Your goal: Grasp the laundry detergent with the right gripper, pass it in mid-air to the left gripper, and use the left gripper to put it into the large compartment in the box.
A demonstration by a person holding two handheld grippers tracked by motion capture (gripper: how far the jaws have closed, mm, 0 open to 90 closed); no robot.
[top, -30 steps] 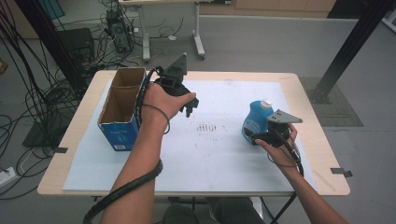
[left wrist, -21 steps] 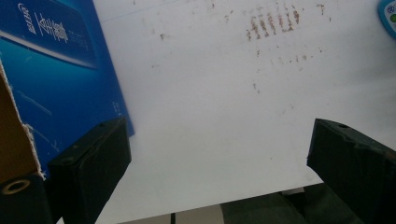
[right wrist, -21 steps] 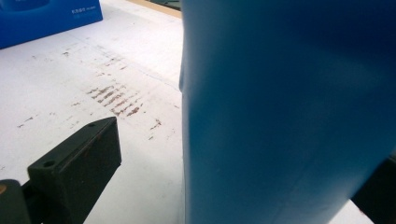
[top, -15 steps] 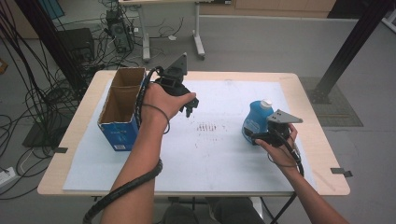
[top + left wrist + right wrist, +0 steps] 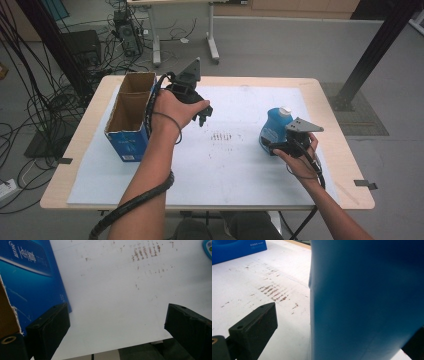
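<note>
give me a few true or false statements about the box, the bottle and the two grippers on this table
1. The blue cardboard box stands open at the top, at the table's left side. True.
2. The left gripper is shut on the box. False: its jaws stand wide apart over the bare white mat, with nothing between them.
3. The blue bottle sits between the right gripper's jaws. True: the right gripper view shows it close up between them.
4. The bottle lies inside the box. False: it stands on the mat at the right, far from the box.
5. Brownish marks stain the mat between the grippers. True.
</note>
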